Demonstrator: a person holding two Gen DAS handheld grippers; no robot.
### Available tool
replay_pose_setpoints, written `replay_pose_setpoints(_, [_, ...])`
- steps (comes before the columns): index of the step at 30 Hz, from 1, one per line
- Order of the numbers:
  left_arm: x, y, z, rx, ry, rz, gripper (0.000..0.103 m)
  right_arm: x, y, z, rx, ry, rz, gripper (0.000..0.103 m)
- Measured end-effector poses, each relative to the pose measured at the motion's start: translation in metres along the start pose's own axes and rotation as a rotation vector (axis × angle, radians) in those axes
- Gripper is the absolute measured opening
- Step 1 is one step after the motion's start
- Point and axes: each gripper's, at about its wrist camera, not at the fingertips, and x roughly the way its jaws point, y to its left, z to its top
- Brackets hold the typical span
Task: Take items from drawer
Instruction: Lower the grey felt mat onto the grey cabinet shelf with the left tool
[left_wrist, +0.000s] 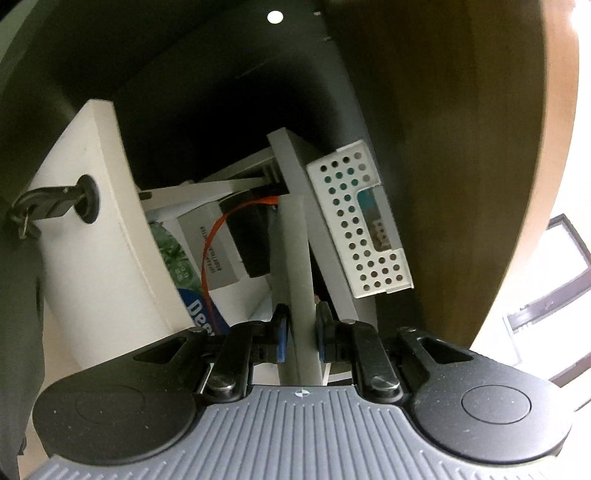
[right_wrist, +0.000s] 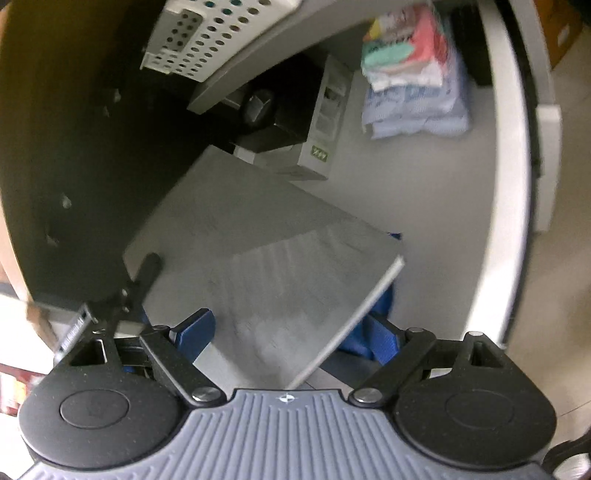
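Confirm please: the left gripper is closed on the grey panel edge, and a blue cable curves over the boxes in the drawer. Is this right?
Not quite: the cable is orange, not blue, as the left wrist view shows. The left gripper is indeed closed on the grey panel edge.

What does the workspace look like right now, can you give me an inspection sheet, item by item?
Surface: drawer, white front, pulled open; key in its lock.
Job's things: flat grey panel lies between the right gripper's pads; white box and green-and-blue packet lie in the drawer.
Clutter: perforated white case beside the drawer; black item on a box; stacked cloths.
Grippers: left gripper closed on a thin grey edge; right gripper wide open around the panel.
Cables: orange cable looped across the white box.
Surroundings: wooden cabinet side; pale floor.
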Motion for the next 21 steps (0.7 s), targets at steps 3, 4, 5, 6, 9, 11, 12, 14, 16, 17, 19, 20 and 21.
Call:
replay_pose_setpoints(3, [0.001, -0.005, 0.002, 0.044, -0.009, 0.027, 0.019, 0.003, 0.000, 0.004, 0.020, -0.026, -0.007, 0.080])
replay_pose_setpoints(4, [0.002, -0.007, 0.004, 0.065, -0.009, 0.044, 0.020, 0.002, -0.001, 0.006, 0.027, -0.036, -0.009, 0.069])
replay_pose_setpoints(5, [0.003, -0.009, 0.006, 0.087, -0.007, 0.061, 0.020, -0.002, -0.004, 0.008, 0.036, -0.046, -0.007, 0.063])
replay_pose_setpoints(6, [0.004, -0.011, 0.008, 0.109, -0.006, 0.078, 0.020, -0.005, -0.006, 0.010, 0.046, -0.057, -0.006, 0.052])
replay_pose_setpoints(9, [0.011, -0.021, 0.013, 0.192, 0.038, 0.132, 0.020, -0.012, -0.007, 0.016, 0.042, -0.085, -0.012, 0.044])
replay_pose_setpoints(11, [0.017, -0.031, 0.014, 0.260, 0.075, 0.180, 0.023, -0.012, -0.003, 0.020, 0.005, -0.093, -0.043, 0.044])
replay_pose_setpoints(12, [0.020, -0.036, 0.014, 0.294, 0.094, 0.205, 0.024, -0.012, 0.000, 0.022, -0.016, -0.096, -0.061, 0.044])
replay_pose_setpoints(14, [0.026, -0.043, 0.014, 0.344, 0.133, 0.245, 0.029, -0.010, 0.003, 0.026, -0.049, -0.103, -0.091, 0.044])
replay_pose_setpoints(16, [0.031, -0.048, 0.016, 0.380, 0.173, 0.275, 0.033, -0.008, 0.005, 0.031, -0.074, -0.111, -0.115, 0.044])
replay_pose_setpoints(17, [0.033, -0.050, 0.017, 0.390, 0.192, 0.284, 0.036, -0.008, 0.005, 0.032, -0.081, -0.115, -0.122, 0.044])
replay_pose_setpoints(19, [0.037, -0.051, 0.020, 0.401, 0.237, 0.302, 0.038, -0.006, 0.004, 0.035, -0.092, -0.121, -0.131, 0.044])
replay_pose_setpoints(20, [0.040, -0.051, 0.022, 0.406, 0.259, 0.311, 0.041, -0.006, 0.004, 0.036, -0.094, -0.122, -0.134, 0.044])
replay_pose_setpoints(21, [0.041, -0.051, 0.024, 0.406, 0.280, 0.314, 0.042, -0.004, 0.003, 0.037, -0.096, -0.122, -0.136, 0.044])
